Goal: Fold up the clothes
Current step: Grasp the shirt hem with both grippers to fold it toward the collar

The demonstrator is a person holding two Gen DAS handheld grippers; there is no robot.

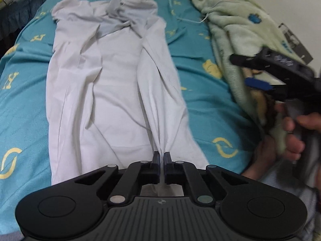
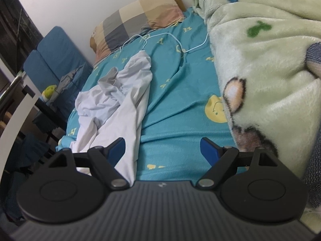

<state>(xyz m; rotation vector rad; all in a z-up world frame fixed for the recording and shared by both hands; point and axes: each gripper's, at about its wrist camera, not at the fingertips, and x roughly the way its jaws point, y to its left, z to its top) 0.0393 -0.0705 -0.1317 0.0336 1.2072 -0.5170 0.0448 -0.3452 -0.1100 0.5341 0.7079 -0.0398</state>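
Note:
A white garment (image 1: 112,84) lies lengthwise along the teal bed sheet (image 1: 204,100), its far end bunched and grey-shaded. My left gripper (image 1: 162,156) is shut on the garment's near edge, and the cloth gathers into a pinched ridge running away from the fingers. In the right wrist view the same white garment (image 2: 120,104) lies to the left, rumpled. My right gripper (image 2: 163,147) hangs open over bare sheet with nothing between its blue pads (image 2: 208,147); its left finger overlaps the garment's edge. The right gripper (image 1: 258,74) also shows at the right of the left wrist view, held by a hand (image 1: 295,134).
A pale green fleece blanket (image 2: 266,60) is heaped along the bed's right side. A checked pillow (image 2: 138,18) and a thin white cable (image 2: 176,40) lie at the head. Blue chairs (image 2: 56,60) and dark furniture stand beside the bed's left edge.

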